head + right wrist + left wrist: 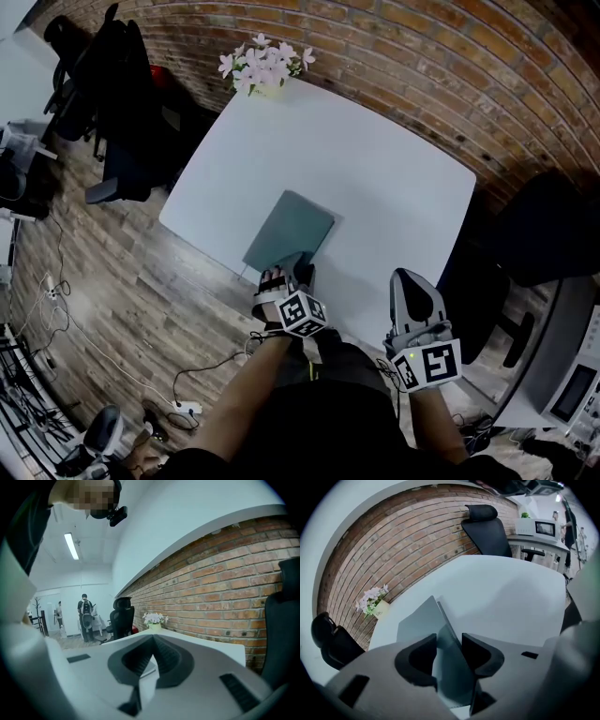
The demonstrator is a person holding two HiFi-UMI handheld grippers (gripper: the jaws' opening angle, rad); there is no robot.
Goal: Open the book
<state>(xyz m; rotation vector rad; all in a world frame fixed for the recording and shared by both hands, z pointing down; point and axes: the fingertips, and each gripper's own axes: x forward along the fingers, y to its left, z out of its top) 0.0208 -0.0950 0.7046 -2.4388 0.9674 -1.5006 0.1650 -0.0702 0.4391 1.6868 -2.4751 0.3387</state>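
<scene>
**Entry: one book, thin cover, taken at its near edge**

Location. The book [292,225] lies flat on the white table [394,169]. It sits near the table's left front edge, close to you and well apart from the flowers [265,66] at the far corner by the brick wall [441,56].

Holding. Your left gripper [289,274] meets the book at its near edge. In the left gripper view the cover [450,665] fills the narrow gap between the two pads, so the jaws read as pinched on it. The cover rises out of that gap at a slant, away from the flat face beside it. That suits the task, since a grip at the free edge should let you swing the cover up and over. How far it is lifted I cannot tell from the head view.

Spare hand. Your right gripper [412,281] hangs over the table's front edge, to the right of the book and not touching it. Its jaws are together at the tips with nothing between them. It is placed where it could press the book down if the whole thing begins to lift.

Materials. The cover is grey-green, matt, smooth and thin as card, with square corners. It will likely flex, and it may slip if pulled fast. The table top is plain, smooth and white with rounded corners. The gripper pads are dark and ribbed, and the gripper bodies are pale, hard plastic.
</scene>
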